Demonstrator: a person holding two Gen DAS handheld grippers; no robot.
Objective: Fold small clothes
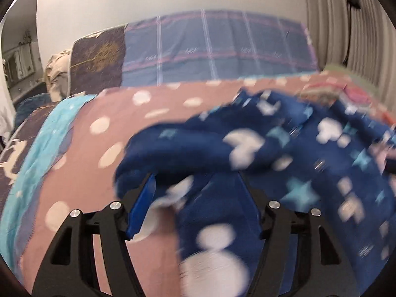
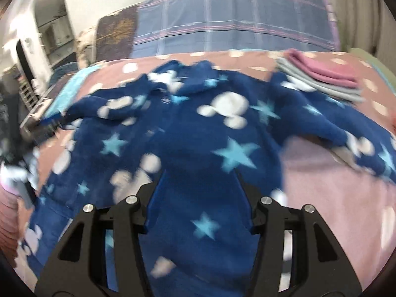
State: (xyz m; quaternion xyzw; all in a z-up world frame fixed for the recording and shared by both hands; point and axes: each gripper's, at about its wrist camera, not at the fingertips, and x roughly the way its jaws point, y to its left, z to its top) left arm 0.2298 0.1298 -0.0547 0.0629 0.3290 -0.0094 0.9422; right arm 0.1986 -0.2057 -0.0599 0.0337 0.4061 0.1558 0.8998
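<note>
A dark blue fleece garment (image 2: pixel 198 136) with white mouse heads and light blue stars lies spread on the pink dotted bed cover (image 2: pixel 334 173). In the right wrist view my right gripper (image 2: pixel 201 190) hovers over its middle, jaws apart, with the cloth lying flat below them. In the left wrist view a bunched part of the garment (image 1: pixel 272 148) drapes over and between the fingers (image 1: pixel 143 198) of my left gripper (image 1: pixel 195 193). Those jaws stand wide and the pads do not press on the cloth. Both views are blurred.
A stack of folded pink and grey clothes (image 2: pixel 321 79) sits at the far right of the bed. A blue plaid cushion (image 1: pixel 222 49) stands against the wall behind. A turquoise cloth (image 1: pixel 49 136) lies along the bed's left side. Curtains (image 1: pixel 346 37) hang at the right.
</note>
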